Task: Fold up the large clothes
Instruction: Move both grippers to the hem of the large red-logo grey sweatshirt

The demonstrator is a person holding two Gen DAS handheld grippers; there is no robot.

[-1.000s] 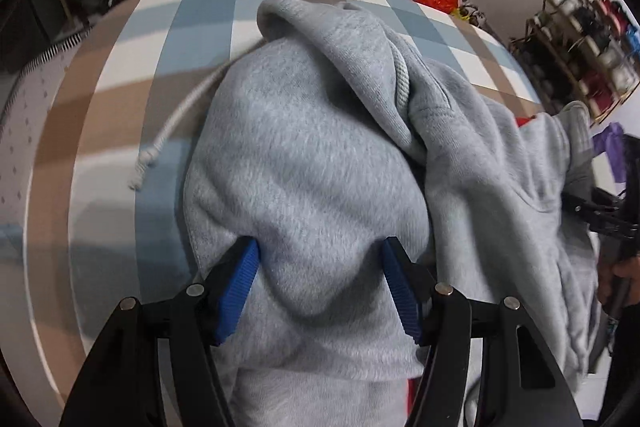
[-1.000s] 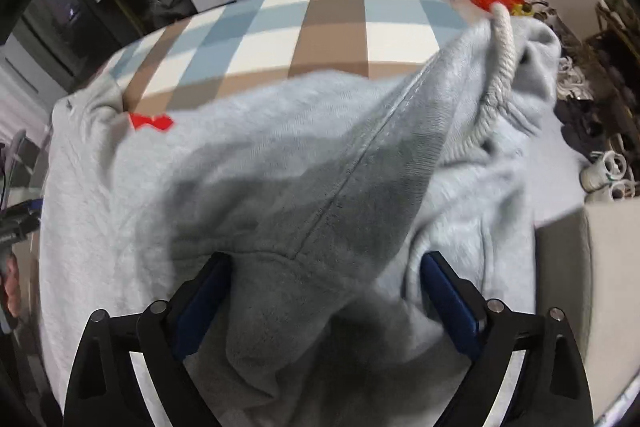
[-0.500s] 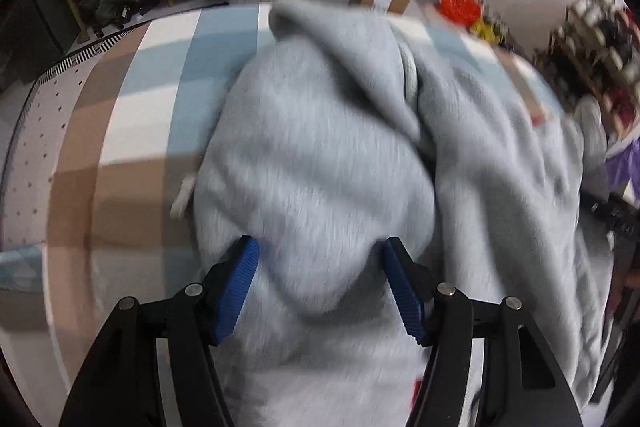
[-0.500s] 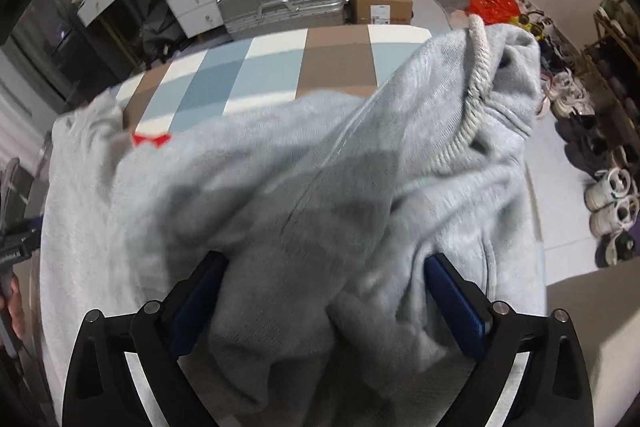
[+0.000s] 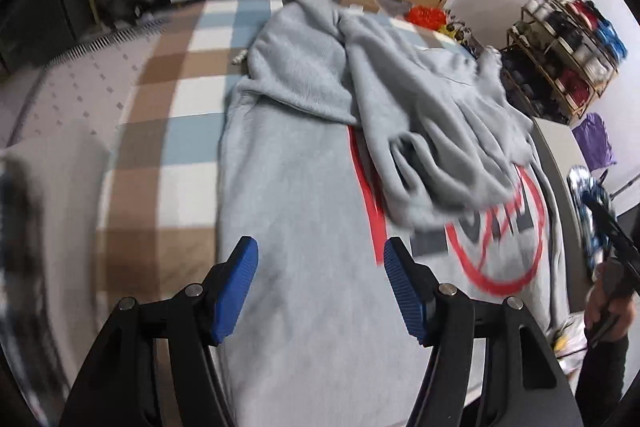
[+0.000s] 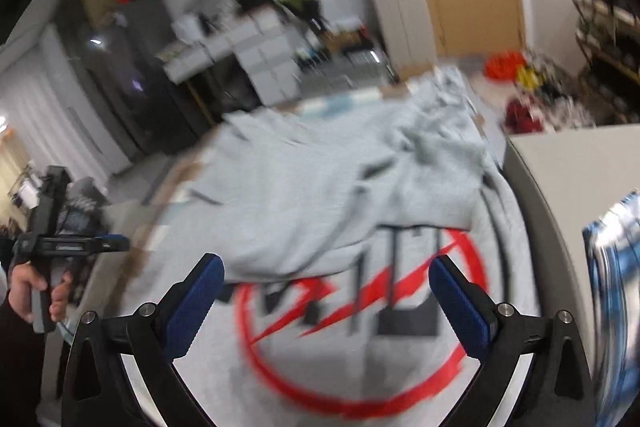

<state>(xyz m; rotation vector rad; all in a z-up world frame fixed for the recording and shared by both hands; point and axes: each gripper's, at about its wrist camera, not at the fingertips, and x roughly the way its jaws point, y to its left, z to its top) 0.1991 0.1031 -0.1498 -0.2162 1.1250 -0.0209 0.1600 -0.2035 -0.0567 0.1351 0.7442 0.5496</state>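
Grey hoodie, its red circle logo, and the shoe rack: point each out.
grey hoodie (image 5: 296,211): left wrist view, flat body panel.
red circle logo (image 6: 320,397): right wrist view, lower arc of ring.
shoe rack (image 5: 568,59): left wrist view, middle shelf.

Right gripper opening, apparently empty, above grey hoodie.

I see the grey hoodie spread flat below my grippers, red logo up, hood and sleeves bunched ahead.

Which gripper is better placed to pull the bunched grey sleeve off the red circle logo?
Probably the right gripper: the bunched grey sleeve and red circle logo lie straight ahead of its opening jaws. The left gripper faces plain fabric.
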